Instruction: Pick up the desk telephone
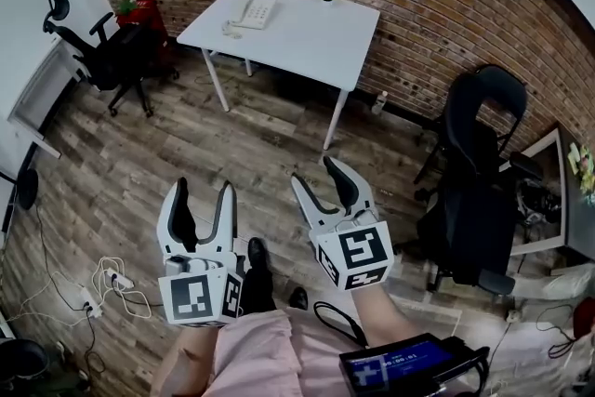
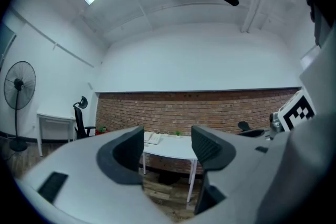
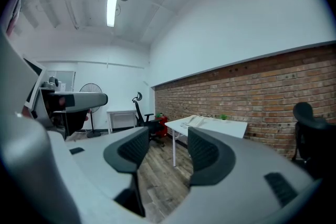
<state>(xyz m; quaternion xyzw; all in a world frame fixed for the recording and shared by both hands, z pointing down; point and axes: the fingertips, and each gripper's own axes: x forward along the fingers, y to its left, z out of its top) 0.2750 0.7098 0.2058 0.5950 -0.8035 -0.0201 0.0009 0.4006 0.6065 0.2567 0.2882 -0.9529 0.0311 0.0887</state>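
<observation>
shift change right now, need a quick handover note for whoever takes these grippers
Left gripper: jaws apart, nothing between them.
Right gripper: jaws apart, also empty.
The desk telephone sits on the white table by the brick wall, towards the table's left end in the head view. A stretch of wooden floor lies between it and both grippers.
Done: nothing yet; the phone is untouched.
Left: walk up to the table, close on the phone and lift it.
</observation>
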